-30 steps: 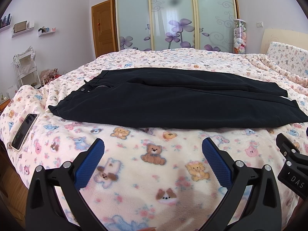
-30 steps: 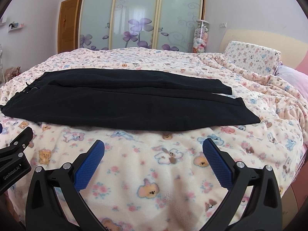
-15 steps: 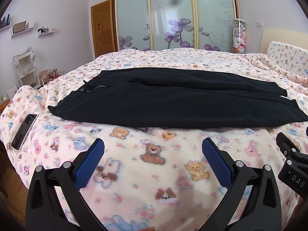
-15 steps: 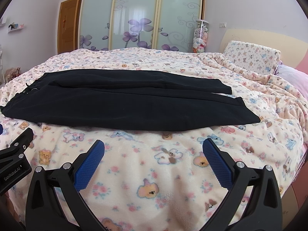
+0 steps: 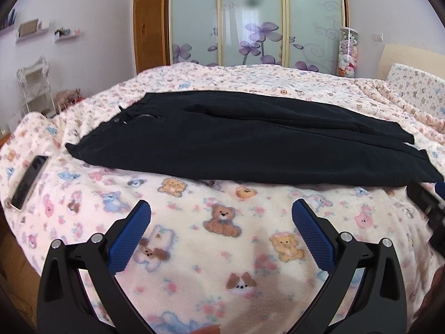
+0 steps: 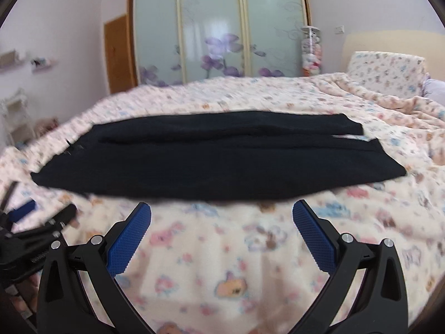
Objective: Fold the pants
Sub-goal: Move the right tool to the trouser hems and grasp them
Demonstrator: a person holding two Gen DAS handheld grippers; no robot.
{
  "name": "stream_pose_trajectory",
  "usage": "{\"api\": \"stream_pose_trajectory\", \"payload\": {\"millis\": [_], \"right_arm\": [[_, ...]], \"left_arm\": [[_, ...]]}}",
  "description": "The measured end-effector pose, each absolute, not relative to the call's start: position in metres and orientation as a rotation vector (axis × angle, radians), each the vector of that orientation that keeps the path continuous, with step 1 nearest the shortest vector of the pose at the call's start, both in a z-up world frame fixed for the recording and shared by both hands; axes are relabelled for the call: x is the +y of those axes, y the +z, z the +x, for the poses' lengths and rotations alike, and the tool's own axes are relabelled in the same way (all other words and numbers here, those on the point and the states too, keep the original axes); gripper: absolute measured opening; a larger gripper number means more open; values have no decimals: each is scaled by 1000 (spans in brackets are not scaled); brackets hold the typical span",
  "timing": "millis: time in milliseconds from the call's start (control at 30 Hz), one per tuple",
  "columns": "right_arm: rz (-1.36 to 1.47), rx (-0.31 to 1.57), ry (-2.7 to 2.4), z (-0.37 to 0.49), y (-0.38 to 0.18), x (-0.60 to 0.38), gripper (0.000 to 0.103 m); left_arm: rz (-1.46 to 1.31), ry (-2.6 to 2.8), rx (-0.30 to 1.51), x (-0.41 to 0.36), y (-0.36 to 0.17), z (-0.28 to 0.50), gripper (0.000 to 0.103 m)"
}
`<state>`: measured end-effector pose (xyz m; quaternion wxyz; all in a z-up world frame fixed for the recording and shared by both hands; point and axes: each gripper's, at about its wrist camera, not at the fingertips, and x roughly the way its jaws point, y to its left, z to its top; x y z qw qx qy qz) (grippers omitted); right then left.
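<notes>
Black pants point(image 5: 250, 144) lie flat across the bed, waistband to the left and leg hems to the right, both legs side by side. They also show in the right wrist view point(image 6: 211, 161). My left gripper point(image 5: 221, 214) is open and empty, over the blanket just short of the pants' near edge. My right gripper point(image 6: 221, 214) is open and empty, close above the near edge of the pants. The right gripper shows at the right edge of the left wrist view point(image 5: 429, 203). The left gripper shows at the lower left of the right wrist view point(image 6: 41, 233).
The bed is covered by a pink teddy-bear blanket point(image 5: 222, 250). A dark phone point(image 5: 27, 181) lies near the bed's left edge. A pillow point(image 6: 386, 69) and headboard are at the right. A sliding-door wardrobe point(image 5: 256, 19) stands behind the bed.
Both grippers have moved forward toward the pants. The right gripper moved the most and to the left, and its view is blurred. Jaws stay open.
</notes>
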<state>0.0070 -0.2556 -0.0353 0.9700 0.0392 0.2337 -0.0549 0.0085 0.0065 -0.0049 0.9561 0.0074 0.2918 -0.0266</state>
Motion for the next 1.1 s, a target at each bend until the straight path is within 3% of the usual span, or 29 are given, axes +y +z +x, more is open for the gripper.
{"api": "stream_pose_trajectory", "payload": {"millis": [200,433,767,867,1100], "right_arm": [[76,384,88,30,1,-308,102],[162,462,56,121,40,-427,102],[465,683,-260,271,-3,-618,102],[531,671,-333,287,-19,-651,94],[473,713,-469,316,-52,-677,63]], "left_arm": [[-64,-105,566,3,4,27,101],[-76,-110,518,-27,12,65,101],[-126,-107,591,-34,-13,103,101],[-192,-131,648,-24,-21,112,101],[-169,-148,642,-30,-24,110,101]]}}
